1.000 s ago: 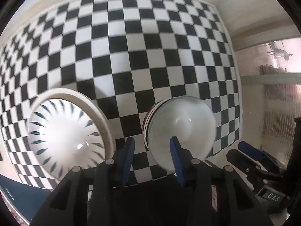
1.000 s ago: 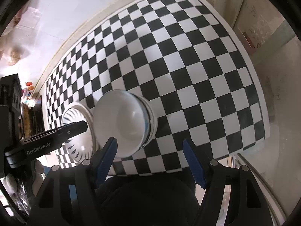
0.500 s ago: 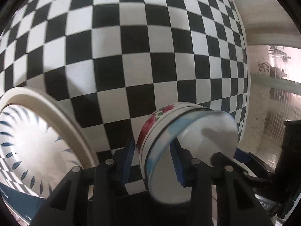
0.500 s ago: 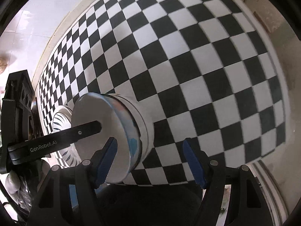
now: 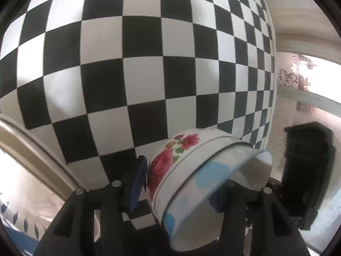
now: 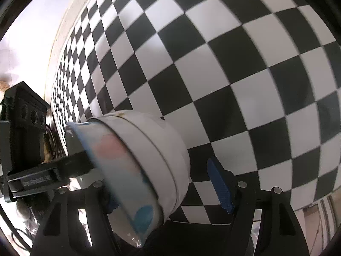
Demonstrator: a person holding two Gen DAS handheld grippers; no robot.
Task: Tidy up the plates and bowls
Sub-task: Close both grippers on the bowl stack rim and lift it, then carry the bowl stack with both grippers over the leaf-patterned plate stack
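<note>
A stack of nested bowls stands on the checkered cloth: a white bowl with red flowers (image 5: pixel 170 166) and an inner bowl with blue spots (image 5: pixel 204 194). My left gripper (image 5: pixel 177 185) straddles the stack, its left pad (image 5: pixel 137 183) just beside the flowered wall and its right finger inside the bowl. In the right wrist view the stack (image 6: pixel 149 162) sits between the fingers of my right gripper (image 6: pixel 168 187); the right pad (image 6: pixel 220 185) stands clear of it. A white plate with blue leaf marks (image 5: pixel 25 181) lies at the left.
The black and white checkered cloth (image 5: pixel 149 64) covers the table and ends at the right edge (image 5: pixel 273 85). The other gripper's black body (image 5: pixel 307 170) shows at the right, and at the left in the right wrist view (image 6: pixel 23 140).
Both grippers have come down close to the bowl stack, which now fills the lower views. The left fingers now straddle its rim. The plate has slid to the left edge.
</note>
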